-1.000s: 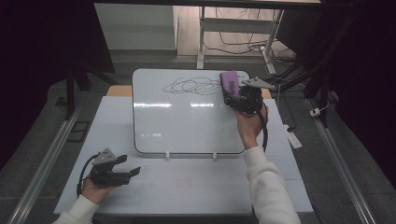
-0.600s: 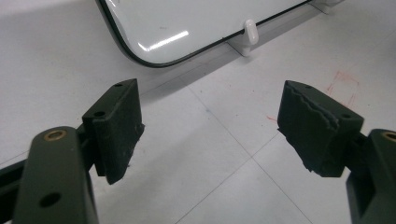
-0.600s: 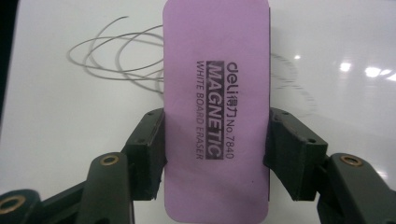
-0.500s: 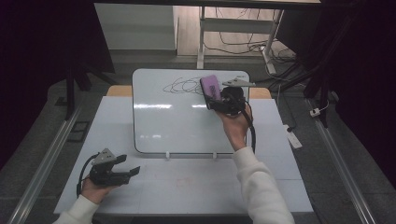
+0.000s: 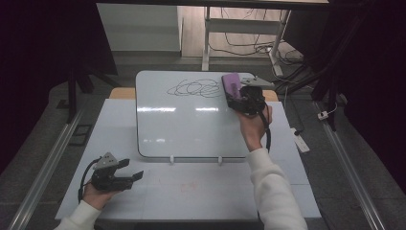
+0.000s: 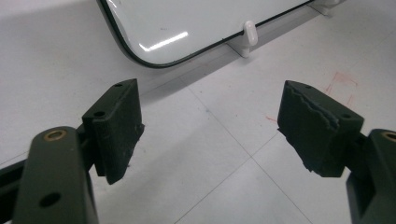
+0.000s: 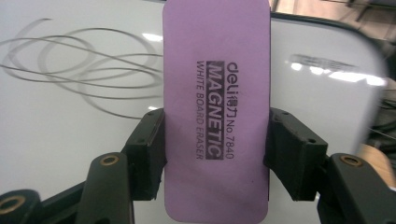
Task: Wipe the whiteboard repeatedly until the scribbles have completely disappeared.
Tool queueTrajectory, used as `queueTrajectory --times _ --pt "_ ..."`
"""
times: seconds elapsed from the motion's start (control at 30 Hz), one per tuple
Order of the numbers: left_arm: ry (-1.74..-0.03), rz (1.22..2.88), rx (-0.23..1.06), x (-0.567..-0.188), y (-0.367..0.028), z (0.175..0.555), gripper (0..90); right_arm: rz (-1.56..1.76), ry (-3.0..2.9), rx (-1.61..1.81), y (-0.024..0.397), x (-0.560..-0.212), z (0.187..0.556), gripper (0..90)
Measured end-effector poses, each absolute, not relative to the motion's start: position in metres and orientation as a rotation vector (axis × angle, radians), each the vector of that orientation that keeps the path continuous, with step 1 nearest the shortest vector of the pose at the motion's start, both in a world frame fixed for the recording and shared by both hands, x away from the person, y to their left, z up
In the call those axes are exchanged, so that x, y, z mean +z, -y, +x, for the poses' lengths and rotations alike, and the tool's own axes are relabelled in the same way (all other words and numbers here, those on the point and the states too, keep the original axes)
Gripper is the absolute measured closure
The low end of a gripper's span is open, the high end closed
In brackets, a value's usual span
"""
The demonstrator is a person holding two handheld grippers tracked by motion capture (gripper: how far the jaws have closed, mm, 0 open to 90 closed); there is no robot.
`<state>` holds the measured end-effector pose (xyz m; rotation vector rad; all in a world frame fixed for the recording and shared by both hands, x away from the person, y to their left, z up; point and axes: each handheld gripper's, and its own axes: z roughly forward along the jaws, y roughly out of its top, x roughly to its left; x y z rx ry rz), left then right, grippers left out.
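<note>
Two claws are at work, and just one has shifted. At about 7 o'clock on the tabletop (image 5: pixel 201 191), the left claw (image 5: pixel 129 170) rests in the person's hand with its jaws apart and nothing between them; it sits where it sat a second ago, pointing toward the board's lower edge. At centre stands the whiteboard (image 5: pixel 191 124), propped on two small white feet, with a looping scribble (image 5: pixel 194 87) near its top edge at roughly 12 o'clock. The right claw (image 5: pixel 239 93) is clamped on the purple eraser (image 5: pixel 231 85), jaws pressing its two long sides. Half a second ago the eraser was farther left, over the right end of the scribble; now it is back at about 1 o'clock, just right of the loops, as it was a second ago. The loops look mostly intact, so that pass seems to have cleared little. Wiping is probably only beginning, and further strokes toward 11 o'clock will likely be needed.
</note>
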<state>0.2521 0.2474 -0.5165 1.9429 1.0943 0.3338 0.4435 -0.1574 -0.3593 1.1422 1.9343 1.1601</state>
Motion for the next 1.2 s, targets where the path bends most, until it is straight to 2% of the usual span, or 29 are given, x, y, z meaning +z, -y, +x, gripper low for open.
queueTrajectory --times 0.23,0.33,0.5,0.73,0.83,0.97,1.2 --pt "-1.094 1.94 0.334 -0.516 -0.248 0.252 22.4 1.021 -2.072 1.178 0.105 -0.37 0.438 40.9" --pt "-1.091 1.939 0.334 -0.516 -0.248 0.252 22.4 0.998 -2.095 1.174 0.095 -0.372 0.436 40.9" --pt "-1.095 1.937 0.336 -0.516 -0.249 0.252 22.4 1.026 -2.104 1.189 0.11 -0.366 0.439 40.9" --pt "-1.095 1.936 0.335 -0.516 -0.249 0.252 22.4 1.164 -1.958 1.148 0.162 -0.353 0.447 40.9" --pt "-1.094 1.939 0.332 -0.516 -0.248 0.252 22.4 1.194 -1.948 1.162 0.169 -0.352 0.449 40.9" --pt "-1.094 1.938 0.332 -0.516 -0.248 0.252 22.3 1.168 -1.983 1.175 0.149 -0.354 0.448 41.0" --pt "-1.094 1.932 0.331 -0.516 -0.249 0.252 22.3 1.03 -2.115 1.188 0.086 -0.367 0.441 41.0"
